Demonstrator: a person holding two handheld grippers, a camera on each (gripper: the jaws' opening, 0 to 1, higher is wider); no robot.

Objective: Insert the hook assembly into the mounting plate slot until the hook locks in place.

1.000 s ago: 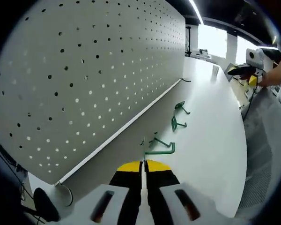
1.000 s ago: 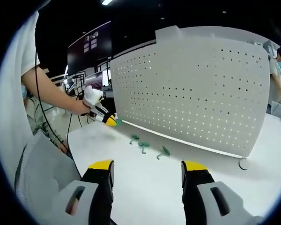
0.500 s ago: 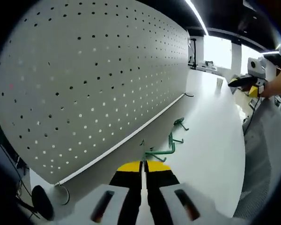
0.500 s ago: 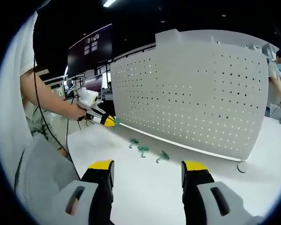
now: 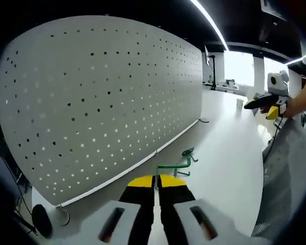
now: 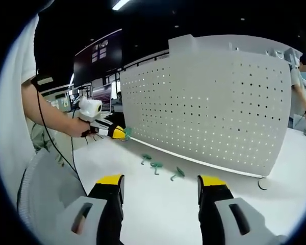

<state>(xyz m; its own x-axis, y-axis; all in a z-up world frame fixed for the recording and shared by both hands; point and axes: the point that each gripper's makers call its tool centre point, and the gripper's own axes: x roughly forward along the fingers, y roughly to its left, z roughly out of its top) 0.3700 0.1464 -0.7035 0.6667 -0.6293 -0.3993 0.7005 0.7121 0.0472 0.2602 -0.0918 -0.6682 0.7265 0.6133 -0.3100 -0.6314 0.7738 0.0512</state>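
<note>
We are cataloguing, largest first. A tall white perforated metal pegboard panel point(image 5: 107, 97) is standing upright along the far edge of a glossy white worktop point(image 5: 229, 153), its rows of small round holes facing us.

The left gripper point(image 5: 157, 179), black with yellow tips, is sitting with its jaws pressed together, and we are pinching a green bent-wire hook point(image 5: 174, 166) between them; the hook is being held up off the worktop, near the lower edge of the panel, its curved end pointing away from us. In the right gripper view the same left gripper point(image 6: 117, 132) is hanging in a person's hand just in front of the panel's left end.

The right gripper point(image 6: 160, 181), also black with yellow tips, is standing wide apart at the jaws and holding nothing, hovering above the worktop.

Three more green wire hooks point(image 6: 156, 165) are lying loose on the worktop close to the foot of the panel, set apart from one another in a short row.
</note>
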